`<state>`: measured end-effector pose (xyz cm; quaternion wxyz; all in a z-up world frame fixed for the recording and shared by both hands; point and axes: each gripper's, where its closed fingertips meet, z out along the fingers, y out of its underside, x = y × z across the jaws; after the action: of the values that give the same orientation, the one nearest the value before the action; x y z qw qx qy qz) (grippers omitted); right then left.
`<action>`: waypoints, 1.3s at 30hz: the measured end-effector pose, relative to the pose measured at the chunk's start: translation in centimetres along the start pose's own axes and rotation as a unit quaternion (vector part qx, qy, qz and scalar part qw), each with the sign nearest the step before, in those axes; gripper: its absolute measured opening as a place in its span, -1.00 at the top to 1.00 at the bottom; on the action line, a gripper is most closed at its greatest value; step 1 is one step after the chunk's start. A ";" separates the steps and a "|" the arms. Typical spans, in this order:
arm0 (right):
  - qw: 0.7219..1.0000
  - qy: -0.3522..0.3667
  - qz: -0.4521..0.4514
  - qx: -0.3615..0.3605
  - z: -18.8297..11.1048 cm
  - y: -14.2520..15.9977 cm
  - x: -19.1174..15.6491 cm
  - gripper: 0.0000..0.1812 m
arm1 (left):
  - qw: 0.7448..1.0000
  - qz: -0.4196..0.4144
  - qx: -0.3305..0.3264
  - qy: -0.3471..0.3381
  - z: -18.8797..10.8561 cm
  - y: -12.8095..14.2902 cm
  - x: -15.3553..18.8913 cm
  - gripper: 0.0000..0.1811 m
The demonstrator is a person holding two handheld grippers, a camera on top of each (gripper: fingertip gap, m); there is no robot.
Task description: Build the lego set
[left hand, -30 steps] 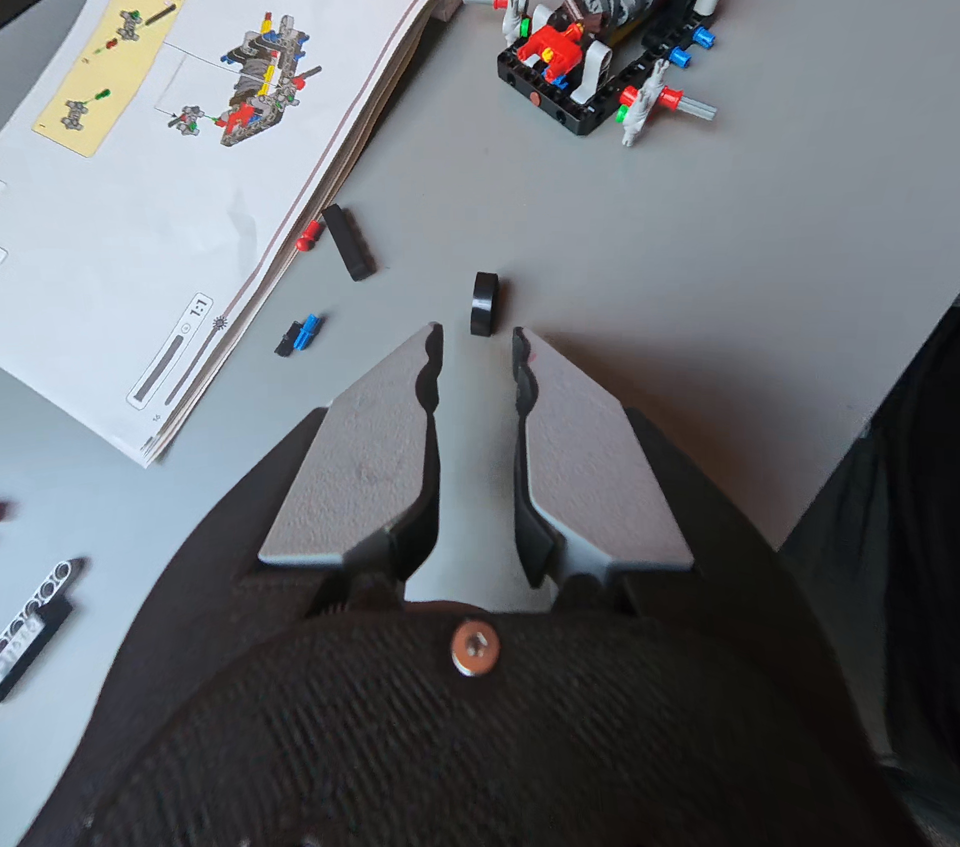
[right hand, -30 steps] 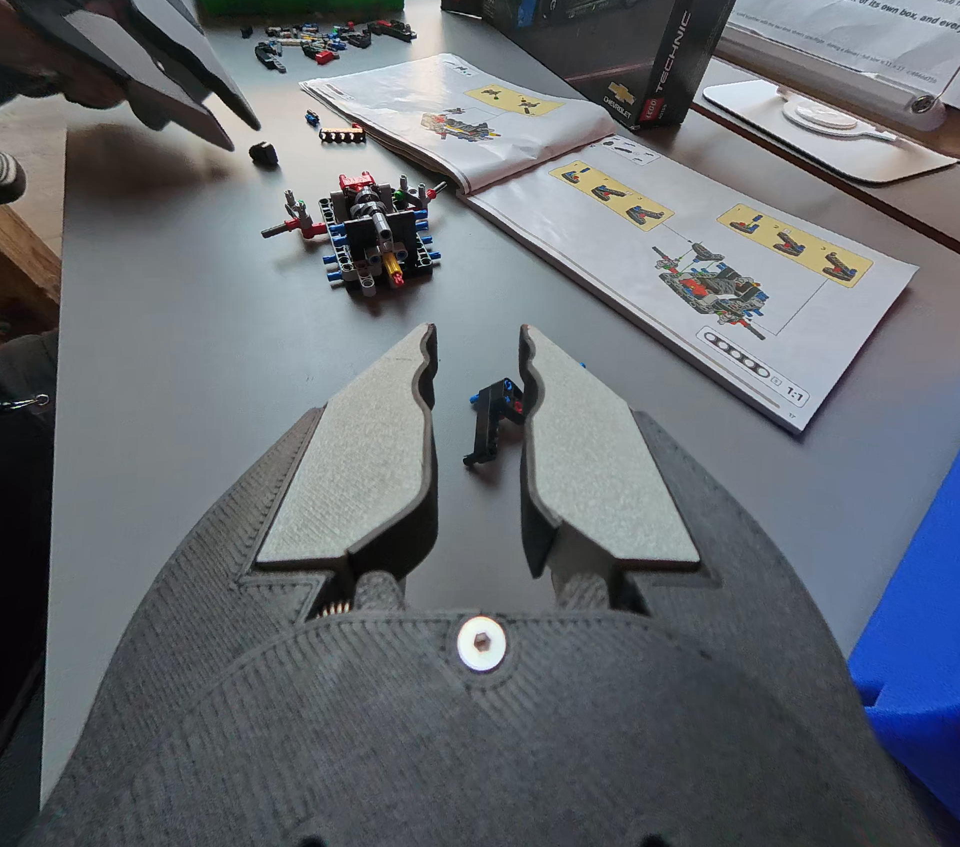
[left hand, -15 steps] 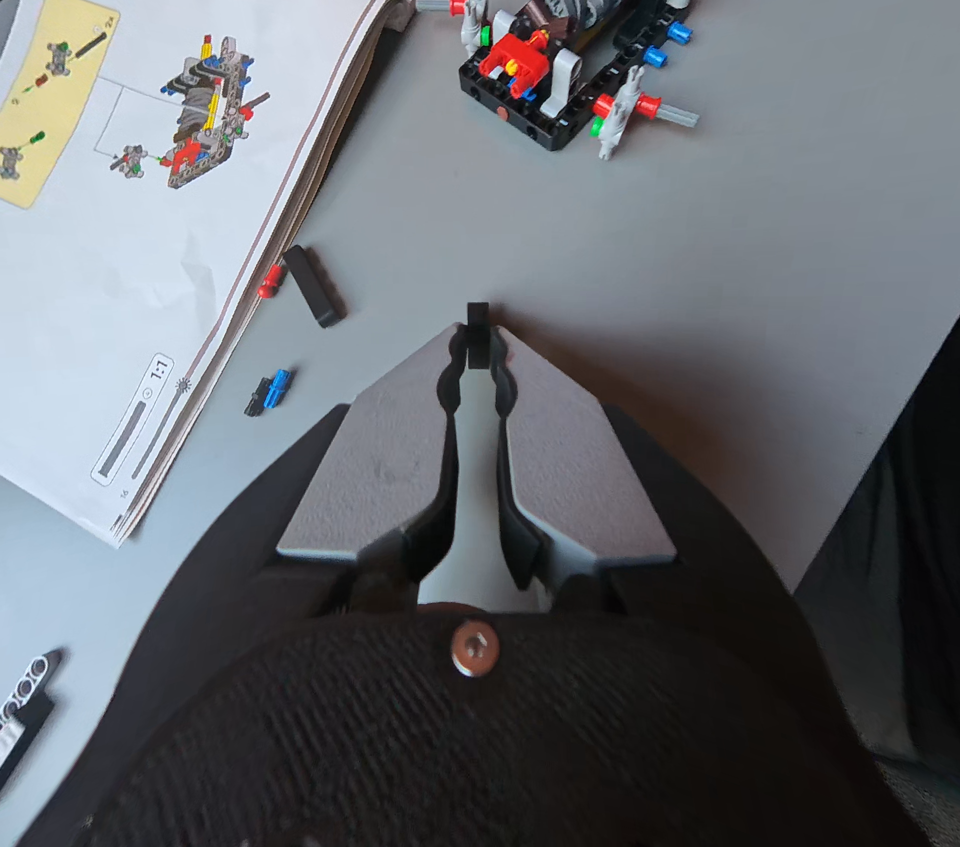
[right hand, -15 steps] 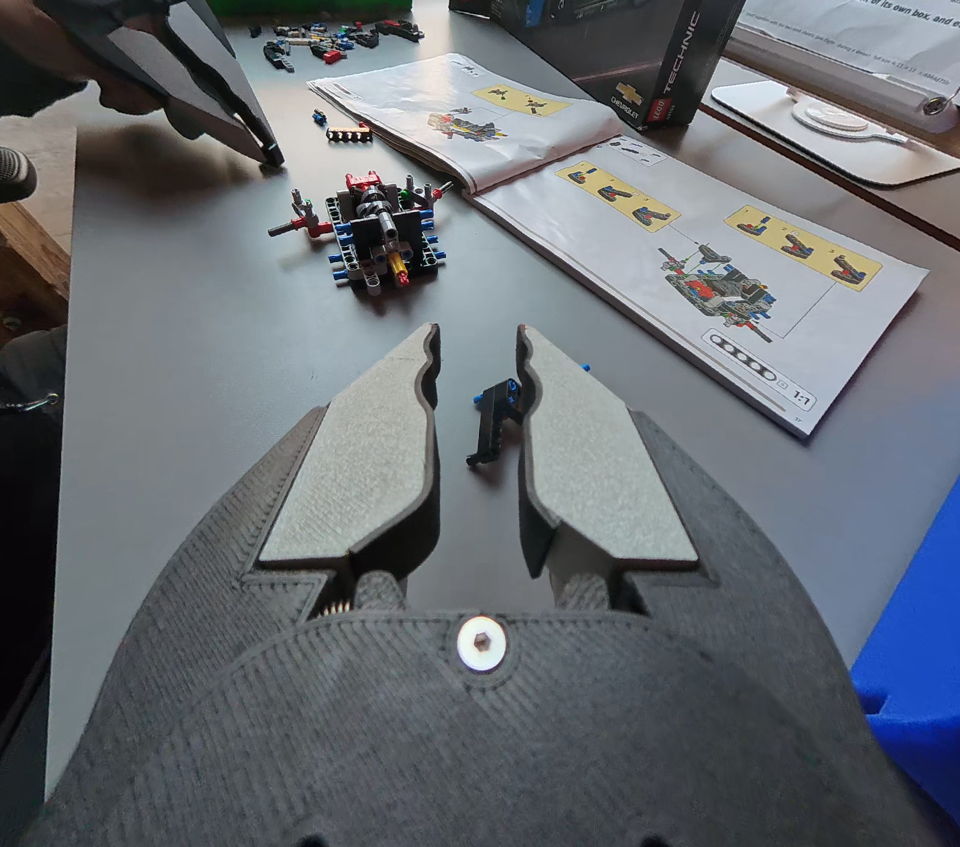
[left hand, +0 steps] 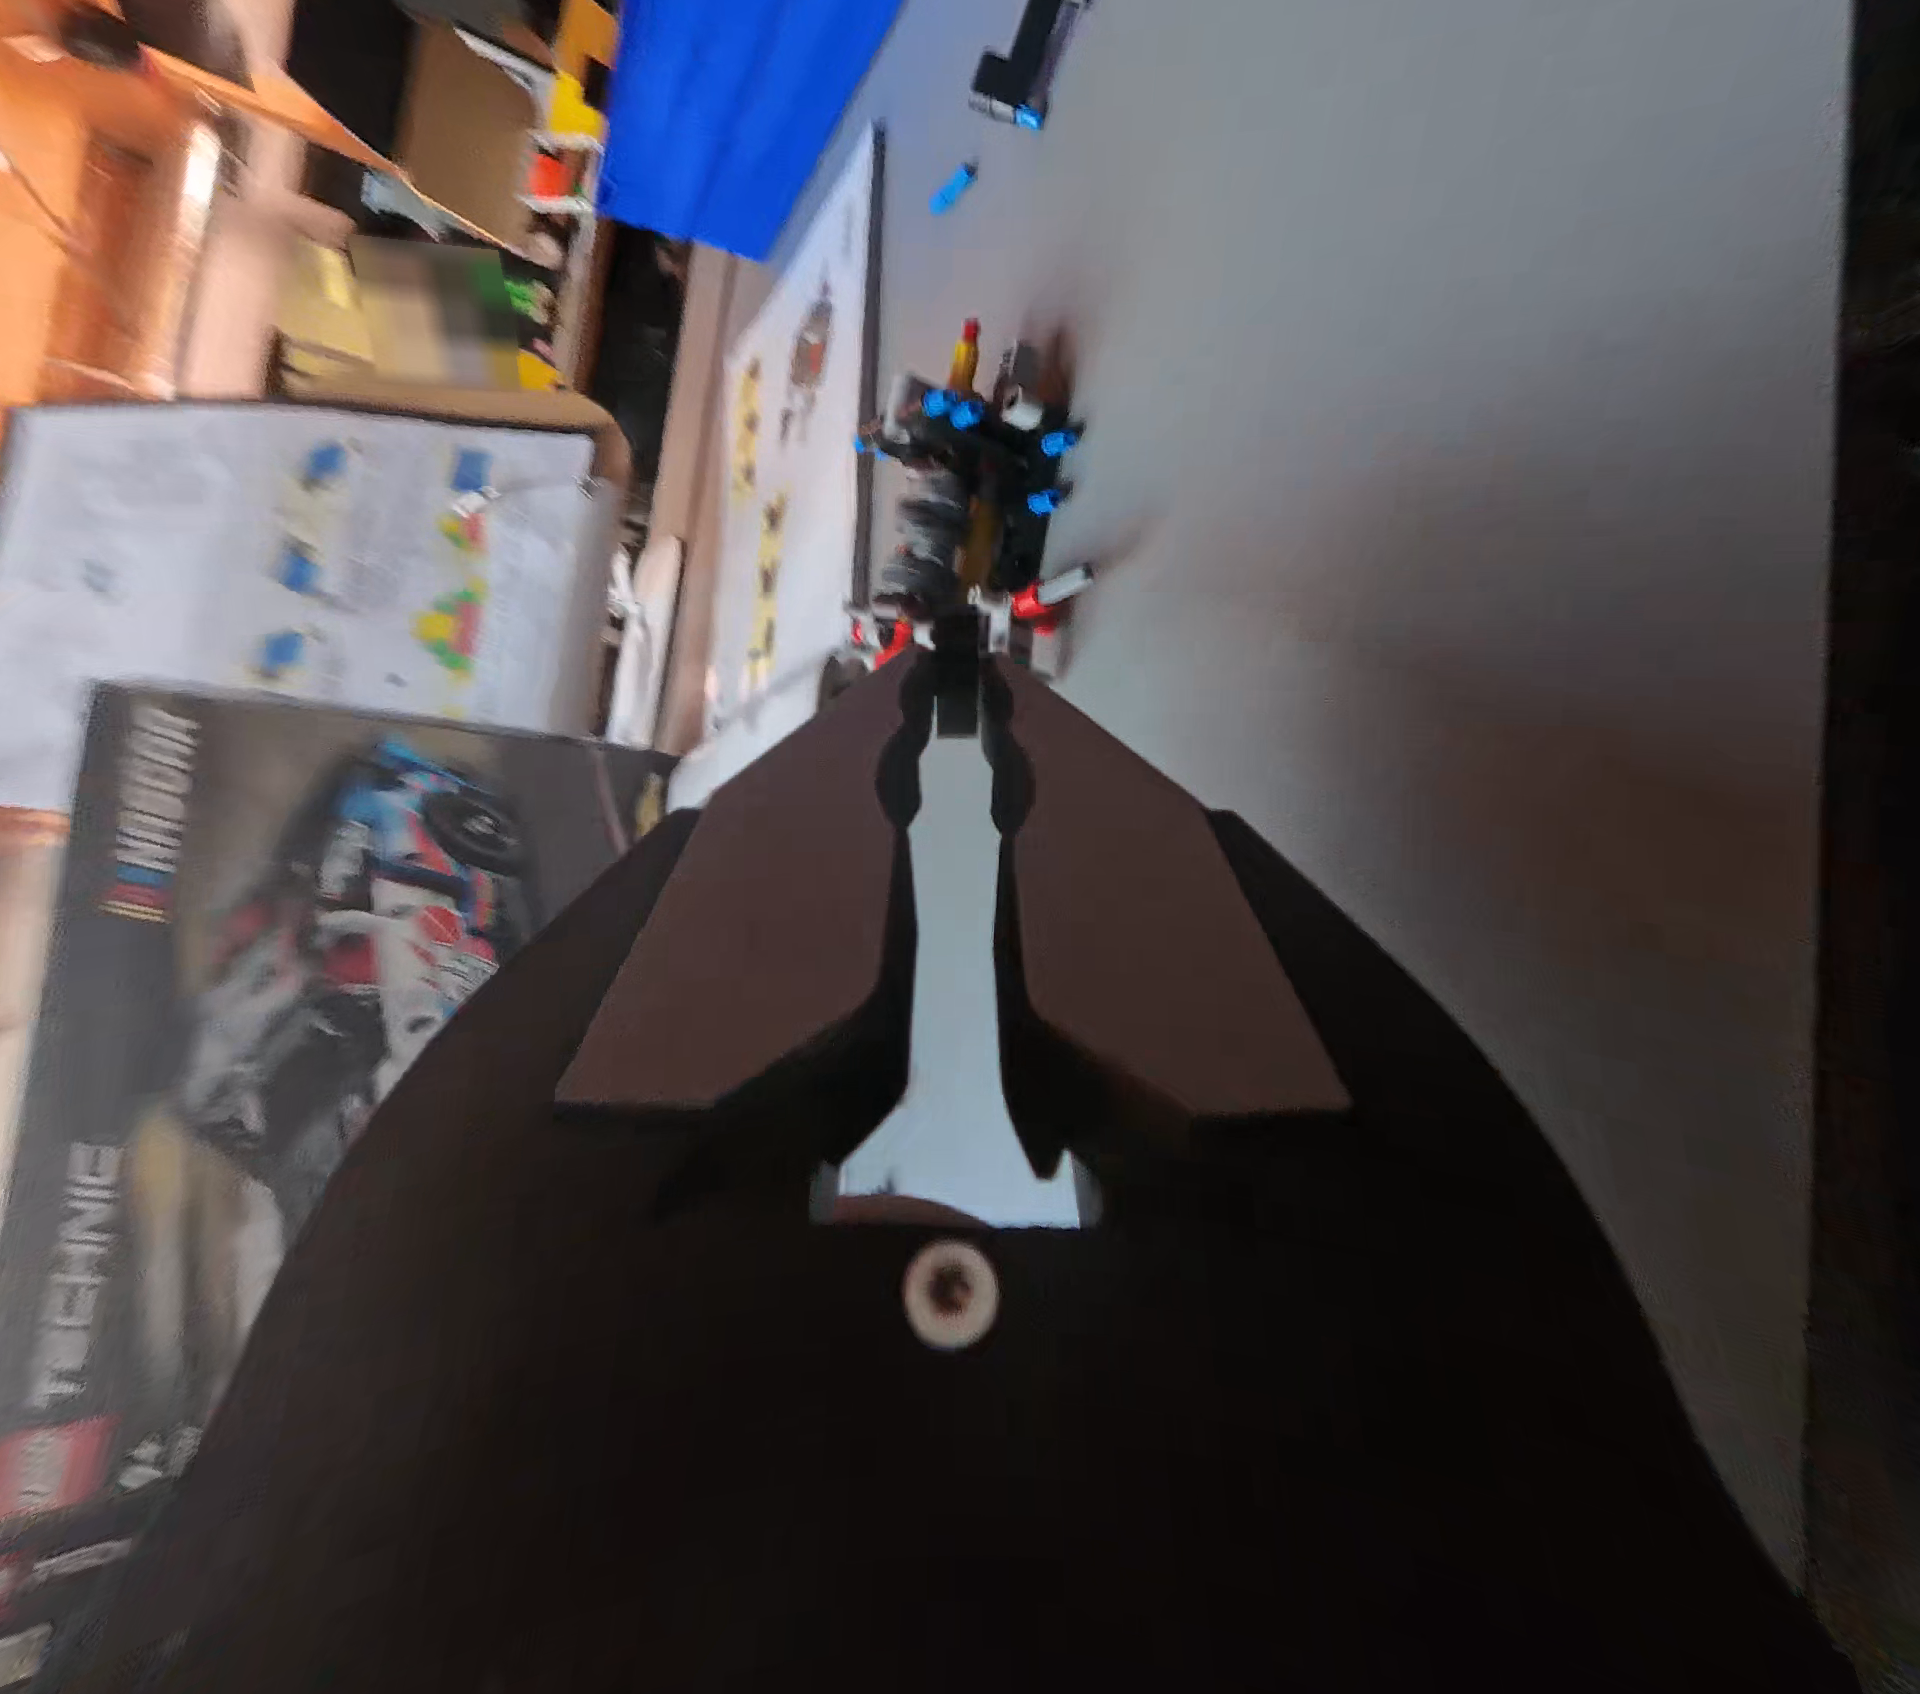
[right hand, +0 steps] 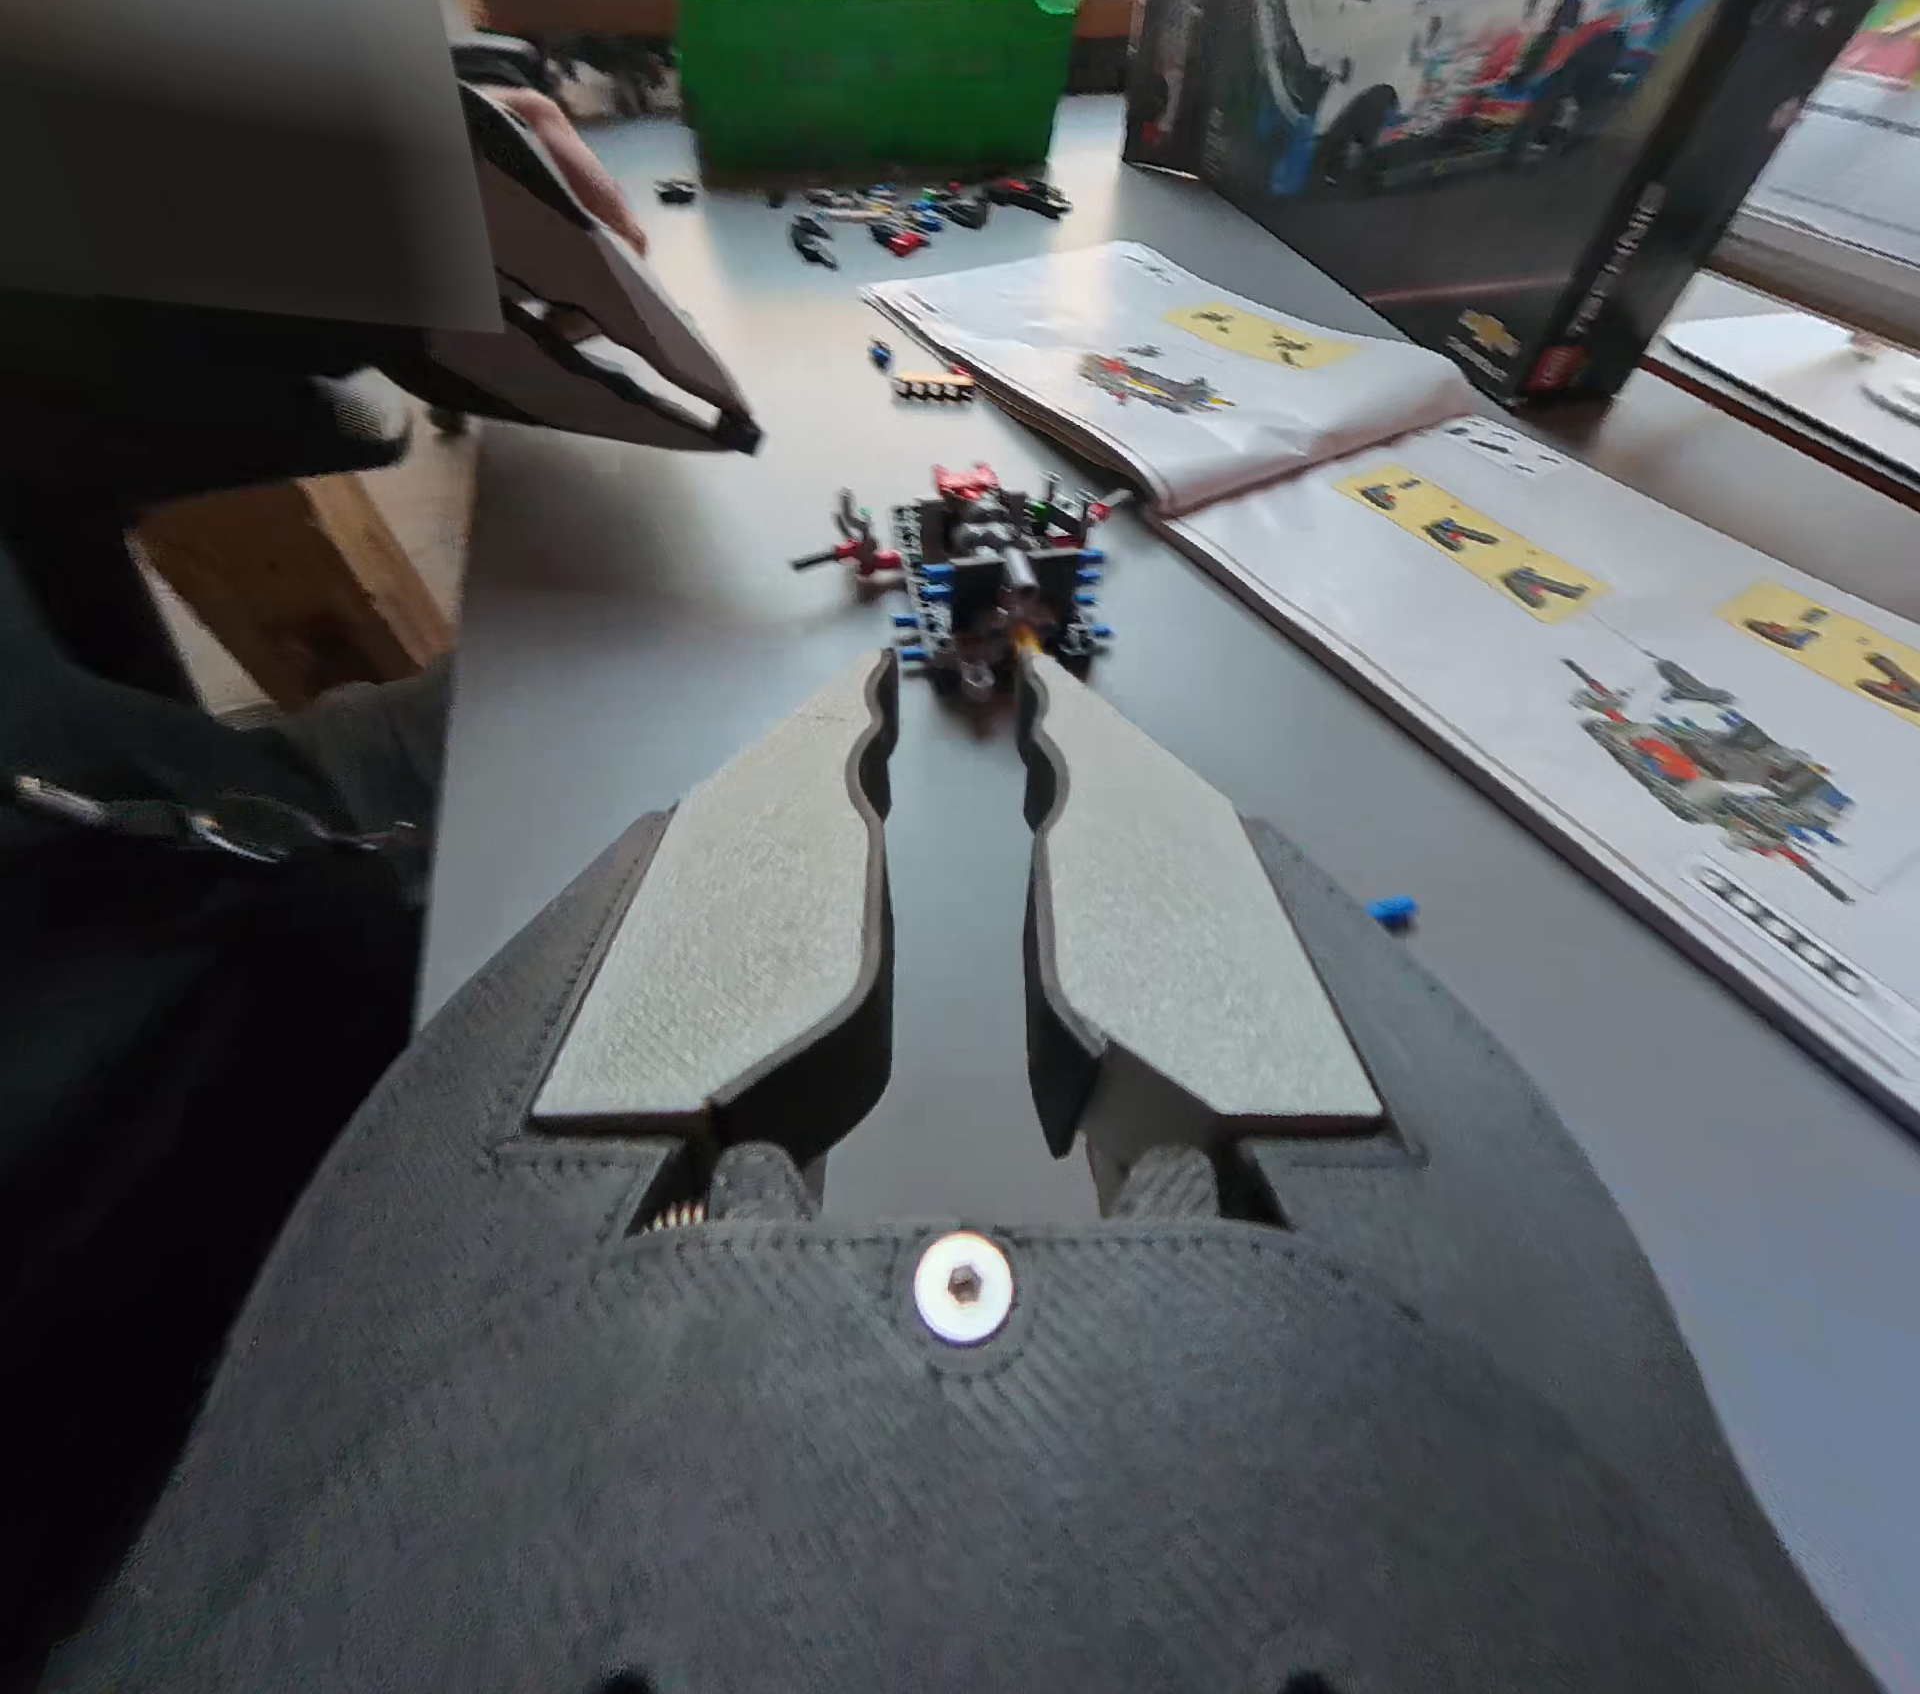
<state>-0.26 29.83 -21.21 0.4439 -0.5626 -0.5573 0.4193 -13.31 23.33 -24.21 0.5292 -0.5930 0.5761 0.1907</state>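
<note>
The left tongs (left hand: 954,702) are clenched on a small black piece (left hand: 956,697), pinched right at the tips. In the left wrist view the picture is tilted and blurry. Just past the tips sits the half-built lego car (left hand: 961,506) on the grey table (left hand: 1455,501), and the black piece looks very near its closest end. I cannot tell if they touch.

In the right wrist view the left tongs (right hand: 727,429) hang in the air above the table, near its left edge, a little way from the lego car (right hand: 987,564).

The right tongs (right hand: 961,678) are released, with a clear gap between the two fingers and nothing in them. Their tips are low over the table, just in front of the lego car, which lies near the middle of the table.

The open instruction book (right hand: 1455,543) lies to the right of the car. A small blue pin (right hand: 1390,909) lies beside the right tongs, near the book. The lego box (right hand: 1475,44) stands at the far right of the table. A green bin (right hand: 873,86) sits at the far edge, with loose pieces (right hand: 904,216) in front of it.
</note>
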 end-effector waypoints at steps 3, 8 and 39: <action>0.998 -0.069 0.005 0.000 2.3 -0.8 -3.8 0.78 | 0.999 0.023 0.030 0.008 0.4 -1.8 1.4 0.95; 0.992 -0.113 -0.022 -0.047 5.4 0.4 -7.1 0.81 | 0.998 0.011 0.011 0.062 0.8 -1.8 3.7 0.96; 0.936 -0.221 -0.202 -0.187 9.2 4.8 -9.8 0.86 | 0.976 -0.138 0.023 0.164 1.0 -3.5 5.7 0.65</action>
<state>-8.17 20.42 -28.44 0.2719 -0.4042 -0.8113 0.3233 -8.32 20.64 -27.93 0.4624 -0.6776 0.5718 0.0025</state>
